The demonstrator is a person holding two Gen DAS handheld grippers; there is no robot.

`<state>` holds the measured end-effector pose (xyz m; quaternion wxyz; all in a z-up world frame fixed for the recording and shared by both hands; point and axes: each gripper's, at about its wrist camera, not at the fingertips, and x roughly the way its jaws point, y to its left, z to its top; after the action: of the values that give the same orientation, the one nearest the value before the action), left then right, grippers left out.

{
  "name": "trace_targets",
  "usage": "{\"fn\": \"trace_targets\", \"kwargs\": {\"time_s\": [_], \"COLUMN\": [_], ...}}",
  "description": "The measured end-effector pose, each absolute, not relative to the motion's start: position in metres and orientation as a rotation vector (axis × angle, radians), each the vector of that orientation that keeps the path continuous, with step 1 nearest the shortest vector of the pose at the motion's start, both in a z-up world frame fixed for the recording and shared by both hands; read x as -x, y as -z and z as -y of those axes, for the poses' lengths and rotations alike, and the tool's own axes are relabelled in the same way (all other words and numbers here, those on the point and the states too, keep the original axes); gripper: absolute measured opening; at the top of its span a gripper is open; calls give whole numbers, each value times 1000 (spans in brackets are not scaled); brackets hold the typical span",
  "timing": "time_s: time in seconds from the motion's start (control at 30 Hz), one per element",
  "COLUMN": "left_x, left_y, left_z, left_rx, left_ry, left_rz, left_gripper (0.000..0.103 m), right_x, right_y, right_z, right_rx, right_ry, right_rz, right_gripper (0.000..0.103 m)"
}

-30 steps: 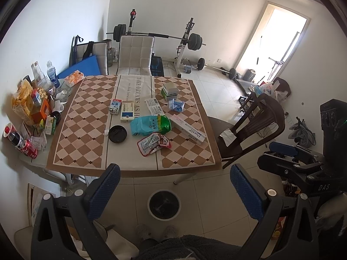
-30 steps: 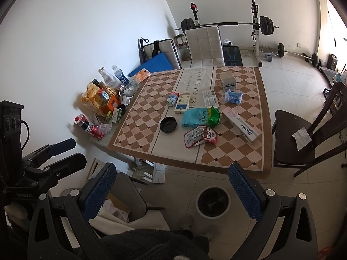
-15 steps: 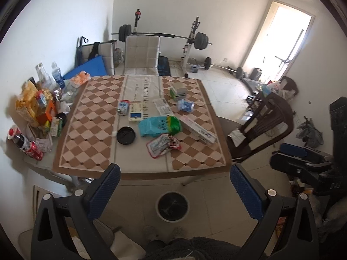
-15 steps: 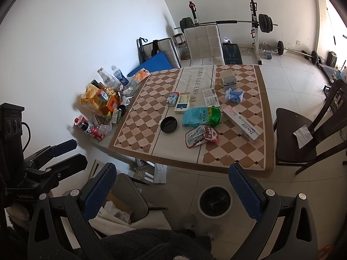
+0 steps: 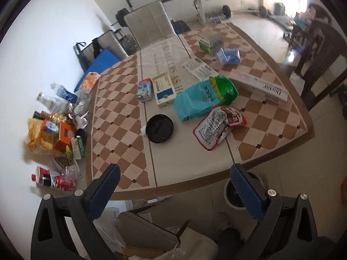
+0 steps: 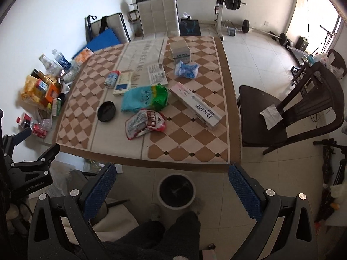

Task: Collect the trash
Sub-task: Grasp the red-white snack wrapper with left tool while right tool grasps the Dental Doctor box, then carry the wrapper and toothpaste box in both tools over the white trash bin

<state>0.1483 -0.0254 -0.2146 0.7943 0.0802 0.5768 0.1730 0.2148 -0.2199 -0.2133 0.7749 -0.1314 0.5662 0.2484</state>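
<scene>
Trash lies on a checkered table (image 5: 117, 134) (image 6: 190, 143): a red-white snack wrapper (image 5: 219, 126) (image 6: 145, 123), a teal-green bag (image 5: 201, 97) (image 6: 145, 98), a black lid (image 5: 159, 128) (image 6: 106, 114), a long white box (image 5: 258, 84) (image 6: 196, 105), small cartons (image 5: 163, 88) and a blue crumpled bag (image 6: 186, 70). A round bin (image 6: 176, 191) (image 5: 236, 195) stands on the floor by the table's near edge. My left gripper (image 5: 175, 190) is open and empty over the near edge. My right gripper (image 6: 171, 186) is open and empty above the bin.
Bottles, cans and snack boxes (image 5: 52, 130) (image 6: 41, 93) are piled at the table's left side. A dark chair (image 6: 288, 117) stands to the right. A white chair (image 6: 160, 17) and a barbell rack (image 6: 221, 2) stand behind the table.
Both grippers have moved forward toward the table. The left view has swung left and closer to the tabletop. Both stay open and empty.
</scene>
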Motion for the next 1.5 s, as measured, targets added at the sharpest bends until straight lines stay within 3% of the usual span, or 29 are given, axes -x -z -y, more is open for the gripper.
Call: {"fn": "trace_targets", "kwargs": {"time_s": [0.4,0.47,0.5,0.53,0.67,0.7,0.73,0.77,0.83,1.2,1.5], "left_x": [-287,-298,-303,-306,-314,-315,-316,-316,-316,-266,-171], "left_y": [370,384,390,393,388,386,382,377,369,336,311], "left_z": [24,27,27,29,31,30,29,28,28,49,80], "left_rx": [-347,-343,-323,-302,-181,-148,-107,-58,30,361,510], "left_ry": [-107,-88,-80,-66,-83,-102,-118,-134,-170,-421,-550], "left_rz": [-1621,-1656,-1681,-1696,-1708,-1708,-1701,-1689,-1670,-1533,-1403], "left_gripper": [98,86,73,54,38,36,34,34,32,30,30], "right_x": [-412,-428,-435,-442,-456,-459,-460,-462,-463,-466,-441], "right_y": [412,436,447,458,490,496,501,506,512,503,477], "right_z": [163,147,140,133,113,109,106,104,103,143,179], "right_rx": [529,602,634,663,722,727,728,725,698,474,294], "right_ry": [-616,-644,-661,-678,-745,-754,-767,-780,-799,-819,-868], "right_rz": [-1469,-1484,-1491,-1499,-1548,-1561,-1575,-1590,-1615,-1661,-1675], "right_gripper": [103,103,103,103,102,100,91,76,60,56,56]}}
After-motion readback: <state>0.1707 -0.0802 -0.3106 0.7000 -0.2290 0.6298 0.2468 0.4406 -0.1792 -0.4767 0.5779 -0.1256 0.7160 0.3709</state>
